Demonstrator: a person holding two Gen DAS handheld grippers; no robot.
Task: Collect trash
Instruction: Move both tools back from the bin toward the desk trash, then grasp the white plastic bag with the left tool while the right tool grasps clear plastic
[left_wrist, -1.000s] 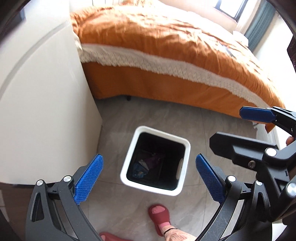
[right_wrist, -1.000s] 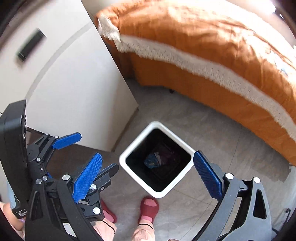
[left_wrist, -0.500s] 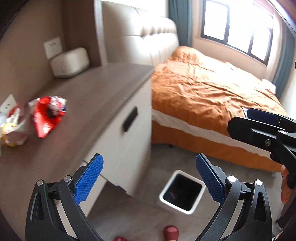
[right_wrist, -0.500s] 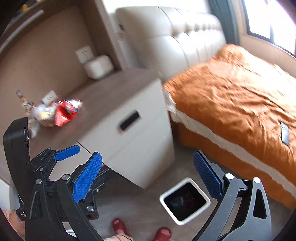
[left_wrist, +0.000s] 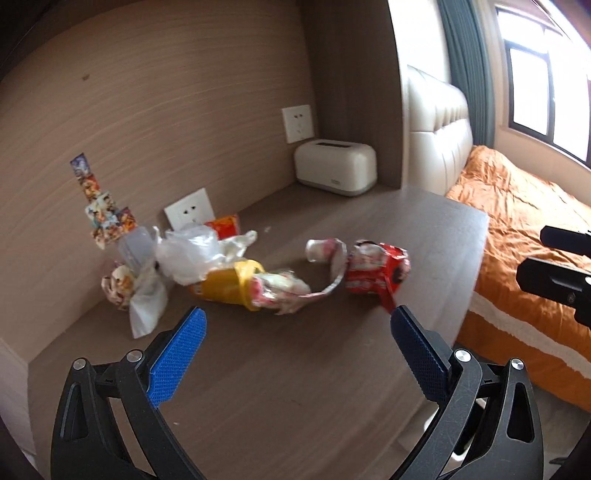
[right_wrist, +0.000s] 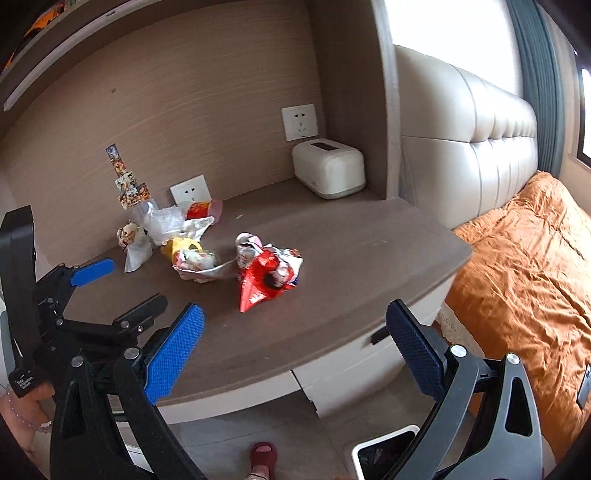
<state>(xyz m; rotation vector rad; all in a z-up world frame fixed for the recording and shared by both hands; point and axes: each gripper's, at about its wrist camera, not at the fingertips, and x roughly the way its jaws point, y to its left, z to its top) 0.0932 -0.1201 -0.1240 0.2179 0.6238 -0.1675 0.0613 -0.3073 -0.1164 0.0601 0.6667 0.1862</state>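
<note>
Both my grippers hang over the brown wooden nightstand top (right_wrist: 332, 258), empty. My left gripper (left_wrist: 295, 354) has its blue-padded jaws spread wide, and my right gripper (right_wrist: 291, 343) is just as wide, nothing between the pads.

The trash is right ahead, at twelve o'clock from the left gripper: a crumpled red foil snack wrapper (left_wrist: 376, 271) sits nearest the nightstand's bed-side edge, a torn silver-lined wrapper (left_wrist: 291, 291) touching it at its nine o'clock, then a yellow paper cup lying on its side (left_wrist: 227, 284) with wrapper stuffed in its mouth. Behind, at ten o'clock, a heap of clear plastic bag and white tissue (left_wrist: 184, 254).

Down on the floor at five o'clock in the right view, the white square waste bin (right_wrist: 384, 452) is dark inside; I can't make out the contents.
</note>
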